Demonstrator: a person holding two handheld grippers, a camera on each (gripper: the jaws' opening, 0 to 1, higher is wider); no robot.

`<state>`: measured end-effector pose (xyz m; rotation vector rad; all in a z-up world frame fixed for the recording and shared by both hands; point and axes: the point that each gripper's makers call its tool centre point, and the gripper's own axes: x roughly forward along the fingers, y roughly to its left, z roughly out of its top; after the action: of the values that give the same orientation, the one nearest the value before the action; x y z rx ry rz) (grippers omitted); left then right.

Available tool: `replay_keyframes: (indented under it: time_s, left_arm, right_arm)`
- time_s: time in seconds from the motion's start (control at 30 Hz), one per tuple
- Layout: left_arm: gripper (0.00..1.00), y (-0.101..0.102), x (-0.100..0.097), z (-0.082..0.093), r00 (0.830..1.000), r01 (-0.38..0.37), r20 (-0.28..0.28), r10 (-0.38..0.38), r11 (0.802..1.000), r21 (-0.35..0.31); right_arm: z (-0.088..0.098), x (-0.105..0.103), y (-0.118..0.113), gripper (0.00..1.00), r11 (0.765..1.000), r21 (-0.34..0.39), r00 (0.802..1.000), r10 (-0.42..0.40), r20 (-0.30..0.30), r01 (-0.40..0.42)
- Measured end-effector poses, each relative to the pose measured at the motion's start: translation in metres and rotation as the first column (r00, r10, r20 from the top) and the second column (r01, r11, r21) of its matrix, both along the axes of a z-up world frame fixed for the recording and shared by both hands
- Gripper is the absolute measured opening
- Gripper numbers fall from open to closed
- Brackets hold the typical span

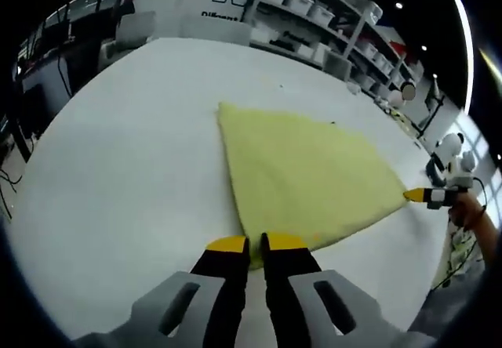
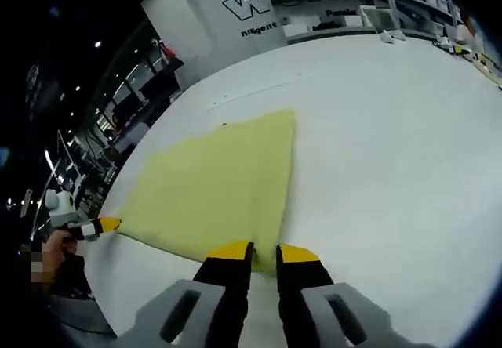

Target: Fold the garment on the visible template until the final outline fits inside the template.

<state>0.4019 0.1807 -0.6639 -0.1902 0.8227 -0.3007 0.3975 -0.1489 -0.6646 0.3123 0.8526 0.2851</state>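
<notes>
Both claws grip the same yellow garment, one at each near corner. Seen in the left gripper view, the left claw (image 1: 256, 244) has its yellow-tipped black jaws pressed close together on the near corner of the garment (image 1: 310, 175), which lies flat on the white worktop (image 1: 118, 168) and fans away from the jaws toward a far corner and a right-hand corner. At that right corner the other claw's yellow tip touches the cloth edge, with a hand (image 1: 469, 209) behind it. Seen in the right gripper view, the right claw (image 2: 264, 252) pinches the garment (image 2: 212, 187) at its near corner, the jaws nearly together with cloth between their tips; the fabric spreads away to the left and up to a far point. At the left corner the left claw (image 2: 108, 224) meets the cloth, held by a hand (image 2: 56, 246). The garment looks smooth, one layer or more cannot be told, and its edges lie straight on the worktop (image 2: 392, 152). Far behind the worktop stand shelves with bins (image 1: 314, 19) and a white wall with dark lettering (image 2: 255, 15).
</notes>
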Motion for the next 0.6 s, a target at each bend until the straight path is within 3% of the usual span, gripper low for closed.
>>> replay_keyframes:
  time_s: [0.3,0.43,0.6]
  left_arm:
    - [0.05,0.007,-0.013,0.0,1.0,0.025,-0.021,-0.024,0.998,0.051]
    - [0.05,0.013,-0.02,0.0,0.999,0.044,-0.013,-0.043,0.994,0.1]
    - [0.05,0.018,-0.028,0.0,0.999,0.038,-0.017,-0.036,0.993,0.112]
  right_arm:
    - [0.0,-0.01,0.004,0.0,1.0,0.0,1.0,0.024,-0.016,-0.024]
    - [-0.001,-0.02,0.01,0.0,0.997,-0.017,0.998,0.069,-0.008,-0.069]
    - [-0.003,-0.026,0.009,0.0,0.994,-0.03,0.994,0.106,-0.013,-0.106]
